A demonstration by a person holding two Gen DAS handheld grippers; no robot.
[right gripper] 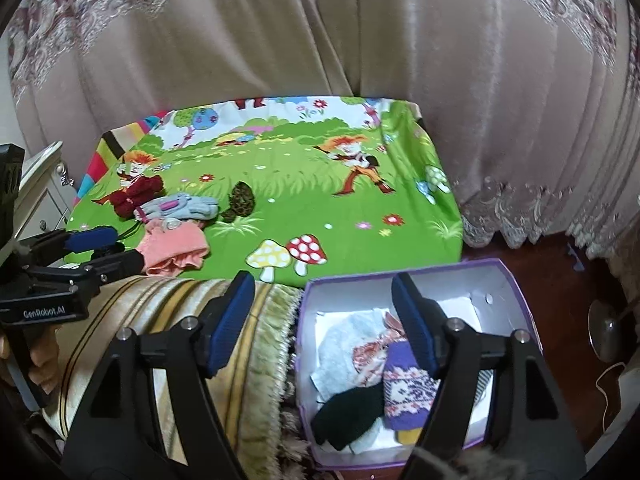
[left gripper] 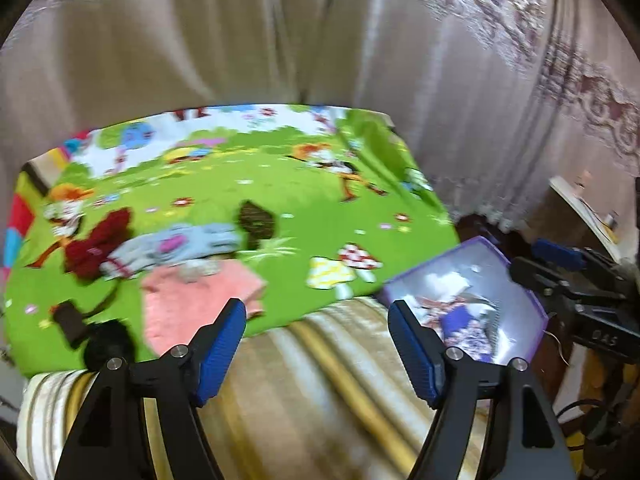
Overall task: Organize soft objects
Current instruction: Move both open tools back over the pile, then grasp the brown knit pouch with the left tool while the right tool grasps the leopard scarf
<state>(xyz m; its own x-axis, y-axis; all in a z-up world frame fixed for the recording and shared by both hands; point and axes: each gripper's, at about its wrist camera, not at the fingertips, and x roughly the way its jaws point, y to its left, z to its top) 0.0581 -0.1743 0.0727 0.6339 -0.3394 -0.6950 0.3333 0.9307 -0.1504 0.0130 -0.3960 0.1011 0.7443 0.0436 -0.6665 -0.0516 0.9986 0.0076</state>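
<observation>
On the green cartoon mat [right gripper: 304, 196] lie a dark red knit piece [right gripper: 134, 196], a grey-blue garment [right gripper: 182, 206], a pink cloth [right gripper: 176, 250] and a brown patterned piece [right gripper: 241, 201]; all also show blurred in the left wrist view: red [left gripper: 96, 246], grey [left gripper: 180, 246], pink [left gripper: 196, 300], brown [left gripper: 256, 222]. A purple box [right gripper: 496, 268] on the floor holds a purple patterned sock [right gripper: 404, 394], a black item [right gripper: 352, 410] and pale cloths. My right gripper [right gripper: 322, 316] is open and empty above the box's left edge. My left gripper [left gripper: 316, 344] is open and empty over the striped bed edge.
Beige curtains [right gripper: 360, 40] hang behind the mat. A striped, fringed bed cover [right gripper: 248, 360] lies in front. Dark wooden floor [right gripper: 560, 280] is at the right, with a lamp base [right gripper: 606, 330]. A white cabinet [right gripper: 40, 184] stands at the left.
</observation>
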